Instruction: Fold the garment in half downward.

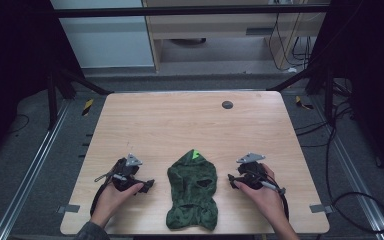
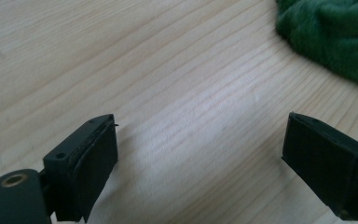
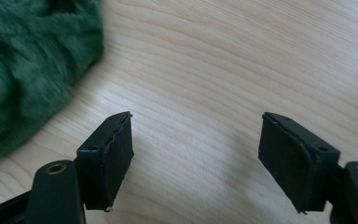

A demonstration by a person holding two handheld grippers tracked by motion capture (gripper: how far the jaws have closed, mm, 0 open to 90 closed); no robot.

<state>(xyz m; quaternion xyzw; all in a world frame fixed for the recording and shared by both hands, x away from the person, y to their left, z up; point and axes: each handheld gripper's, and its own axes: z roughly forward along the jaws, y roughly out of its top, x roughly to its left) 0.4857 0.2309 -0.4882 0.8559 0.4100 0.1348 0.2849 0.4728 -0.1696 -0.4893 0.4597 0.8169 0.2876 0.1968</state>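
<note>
A dark green fleece face mask [image 1: 192, 192] with eye and mouth holes and a bright green tag at its top lies flat near the table's front edge. My left gripper [image 1: 149, 185] rests on the wood just left of it, jaws open and bare. In the left gripper view the mask [image 2: 335, 37] sits at the upper right, beyond the open left gripper [image 2: 200, 154]. My right gripper [image 1: 231, 180] rests just right of the mask, also open with nothing between its jaws. The right gripper view has the mask [image 3: 23, 65] at the upper left, ahead of the right gripper [image 3: 196, 149].
The light wooden table [image 1: 180, 125] has a small dark round cap [image 1: 227, 104] near its far edge. Black frame posts and cables stand around the table, and a pale cabinet stands behind it.
</note>
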